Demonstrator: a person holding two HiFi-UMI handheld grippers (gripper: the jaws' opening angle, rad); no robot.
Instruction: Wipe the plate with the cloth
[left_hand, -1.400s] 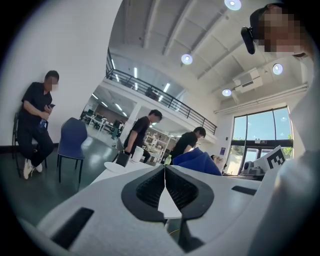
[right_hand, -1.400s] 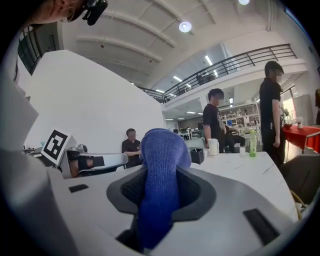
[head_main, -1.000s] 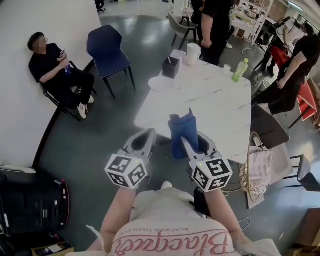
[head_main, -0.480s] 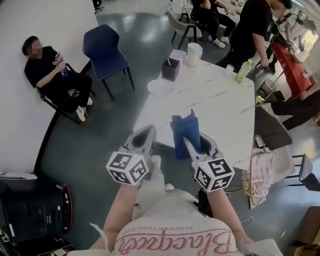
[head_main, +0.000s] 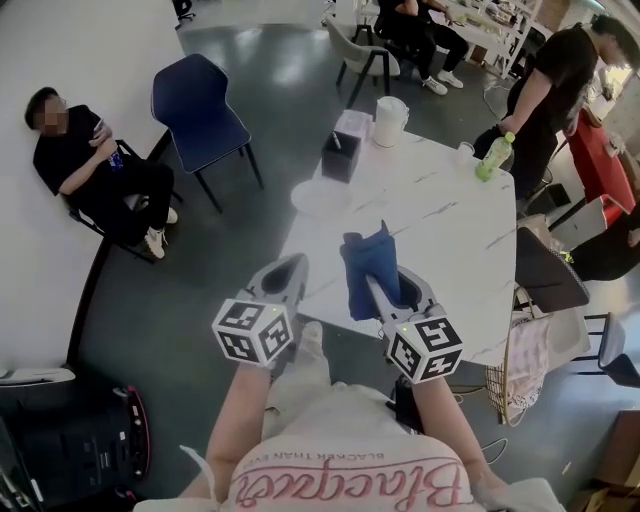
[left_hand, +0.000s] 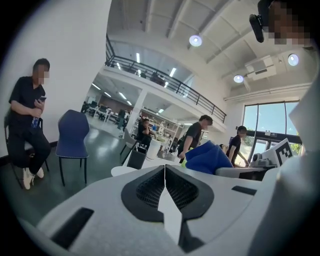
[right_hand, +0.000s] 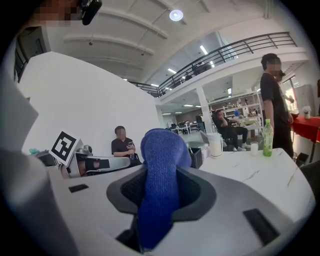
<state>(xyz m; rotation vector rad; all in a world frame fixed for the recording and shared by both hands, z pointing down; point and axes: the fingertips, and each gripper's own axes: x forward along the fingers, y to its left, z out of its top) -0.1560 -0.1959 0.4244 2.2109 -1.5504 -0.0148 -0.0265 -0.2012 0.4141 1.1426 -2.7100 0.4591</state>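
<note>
Desk: white marble-patterned desk (head_main: 440, 230), carrying the plate.
Left hand-held gripper (head_main: 288, 268): jaws pressed together, nothing between them.
Right hand-held gripper (head_main: 374, 287): pinching the blue knitted cloth (head_main: 368, 262), held upright.
Plate: white round plate (head_main: 322, 197) at the desk's left edge, apart from the cloth.

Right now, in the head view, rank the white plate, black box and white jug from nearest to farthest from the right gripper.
1. White plate, left side of the table, ahead-left of the right gripper that clamps the blue cloth.
2. Black box, just beyond the plate.
3. White jug, at the far edge, right of the box.
</note>
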